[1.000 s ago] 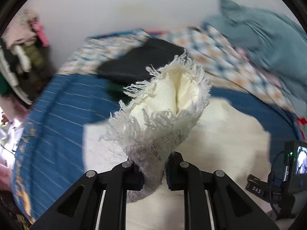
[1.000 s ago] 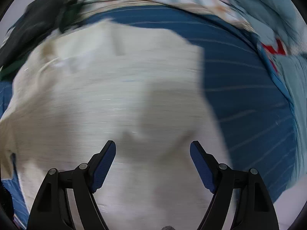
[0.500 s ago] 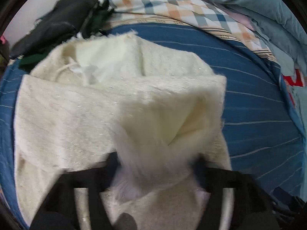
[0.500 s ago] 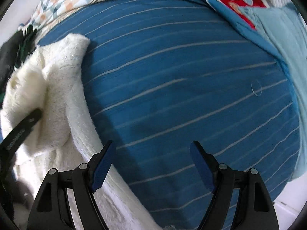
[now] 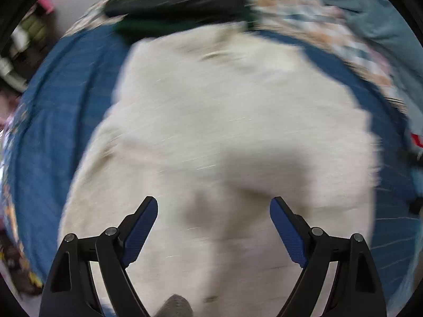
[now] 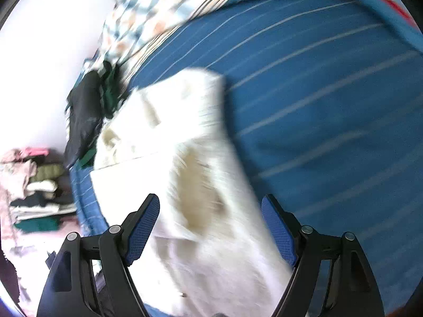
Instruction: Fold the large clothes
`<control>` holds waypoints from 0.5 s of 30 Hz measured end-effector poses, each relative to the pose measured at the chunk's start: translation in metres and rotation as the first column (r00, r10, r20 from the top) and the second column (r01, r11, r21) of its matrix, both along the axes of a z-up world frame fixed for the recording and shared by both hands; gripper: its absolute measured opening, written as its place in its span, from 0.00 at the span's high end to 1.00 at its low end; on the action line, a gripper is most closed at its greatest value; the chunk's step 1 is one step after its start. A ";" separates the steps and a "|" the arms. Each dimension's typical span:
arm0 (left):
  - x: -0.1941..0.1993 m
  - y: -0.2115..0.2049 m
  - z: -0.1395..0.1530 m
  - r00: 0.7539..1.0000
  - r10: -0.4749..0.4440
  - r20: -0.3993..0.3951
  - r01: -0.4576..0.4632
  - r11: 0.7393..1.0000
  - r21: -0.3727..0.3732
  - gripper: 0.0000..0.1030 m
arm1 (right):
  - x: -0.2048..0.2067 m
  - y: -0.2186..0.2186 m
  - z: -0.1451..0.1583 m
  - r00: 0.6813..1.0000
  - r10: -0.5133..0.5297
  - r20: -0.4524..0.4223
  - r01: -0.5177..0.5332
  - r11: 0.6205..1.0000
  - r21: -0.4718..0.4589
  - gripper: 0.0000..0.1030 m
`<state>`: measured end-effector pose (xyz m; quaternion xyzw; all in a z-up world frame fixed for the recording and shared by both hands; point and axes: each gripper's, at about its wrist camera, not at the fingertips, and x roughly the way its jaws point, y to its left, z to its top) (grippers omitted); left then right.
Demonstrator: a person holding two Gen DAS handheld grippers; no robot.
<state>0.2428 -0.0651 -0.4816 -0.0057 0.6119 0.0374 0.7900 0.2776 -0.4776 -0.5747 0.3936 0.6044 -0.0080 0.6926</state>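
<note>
While the cream fleece garment point(image 5: 224, 132) lies spread on the blue striped bedsheet point(image 6: 330, 92), my left gripper point(image 5: 213, 227) and right gripper point(image 6: 210, 227) hang over it, jaws spread, empty. Likely soft, bulky, light; grip the thick right edge.

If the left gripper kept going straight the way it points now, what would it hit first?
Most likely the cream fuzzy garment spread on the blue striped bedding; the left gripper is open above it, though blur hides the gap.
</note>
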 end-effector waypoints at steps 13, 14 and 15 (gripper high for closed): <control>0.006 0.131 -0.013 0.974 0.225 -0.008 -0.223 0.970 0.100 0.16 | 0.061 0.071 0.036 0.990 0.129 0.056 -0.102 0.931 -0.351 0.93; 0.010 0.132 -0.011 0.975 0.222 0.001 -0.221 0.971 0.090 0.16 | 0.061 0.069 0.046 0.989 0.122 0.085 -0.082 0.924 -0.374 0.93; 0.016 0.130 -0.007 0.977 0.214 0.016 -0.215 0.973 0.080 0.16 | 0.063 0.069 0.054 0.986 0.124 0.112 -0.070 0.914 -0.400 0.93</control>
